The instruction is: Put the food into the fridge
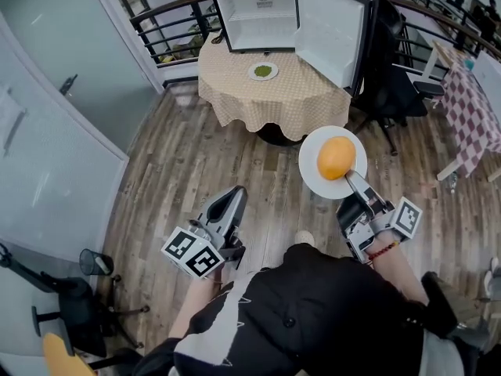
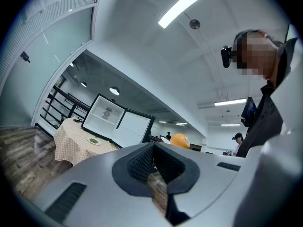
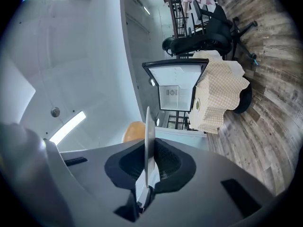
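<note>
The stiff, fragile plate (image 1: 313, 172) is gripped at its 5 o'clock rim by the fingers of the right gripper (image 1: 351, 180). The round orange fruit (image 1: 337, 157) lying loose on it is judged prone to rolling. The fingers of the left gripper (image 1: 236, 194) are closed on nothing.

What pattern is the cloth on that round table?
The tablecloth has a fine beige-and-white check; the head view shows it best.

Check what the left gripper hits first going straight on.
Free air first, then probably the near edge of the clothed table that bears the open fridge. The left gripper aims there, but height and depth are unclear.
</note>
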A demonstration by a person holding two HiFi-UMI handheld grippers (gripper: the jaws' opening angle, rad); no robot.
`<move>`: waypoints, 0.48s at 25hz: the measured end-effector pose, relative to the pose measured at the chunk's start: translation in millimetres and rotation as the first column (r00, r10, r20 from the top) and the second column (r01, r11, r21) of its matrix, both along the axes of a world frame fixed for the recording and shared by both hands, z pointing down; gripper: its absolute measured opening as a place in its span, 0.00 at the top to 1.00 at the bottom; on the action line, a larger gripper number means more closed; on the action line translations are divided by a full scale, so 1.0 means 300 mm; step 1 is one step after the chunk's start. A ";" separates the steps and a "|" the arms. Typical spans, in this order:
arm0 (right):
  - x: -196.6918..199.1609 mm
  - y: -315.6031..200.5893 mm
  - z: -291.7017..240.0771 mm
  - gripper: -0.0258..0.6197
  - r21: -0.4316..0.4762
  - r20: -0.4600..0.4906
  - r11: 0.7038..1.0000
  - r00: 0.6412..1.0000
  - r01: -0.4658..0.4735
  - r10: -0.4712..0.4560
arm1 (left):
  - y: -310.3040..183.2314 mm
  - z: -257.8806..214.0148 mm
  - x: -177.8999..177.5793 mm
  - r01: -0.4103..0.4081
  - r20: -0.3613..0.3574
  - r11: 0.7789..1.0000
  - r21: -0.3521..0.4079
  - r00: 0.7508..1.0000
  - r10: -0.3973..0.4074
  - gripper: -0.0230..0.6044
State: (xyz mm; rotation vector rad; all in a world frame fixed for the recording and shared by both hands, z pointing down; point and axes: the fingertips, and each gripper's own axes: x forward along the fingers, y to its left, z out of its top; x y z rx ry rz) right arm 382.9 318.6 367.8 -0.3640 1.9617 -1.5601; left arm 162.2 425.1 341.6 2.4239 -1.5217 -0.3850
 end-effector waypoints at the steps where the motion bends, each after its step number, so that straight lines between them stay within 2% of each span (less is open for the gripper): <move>1: -0.004 -0.008 -0.001 0.91 0.002 -0.001 1.000 1.000 0.000 0.000 | -0.007 0.000 0.000 -0.007 0.000 1.000 0.002 1.000 0.007 0.94; 12: -0.079 -0.268 0.038 0.91 0.005 -0.006 1.000 1.000 -0.010 0.010 | -0.245 0.038 -0.063 0.006 -0.004 1.000 0.009 1.000 -0.006 0.94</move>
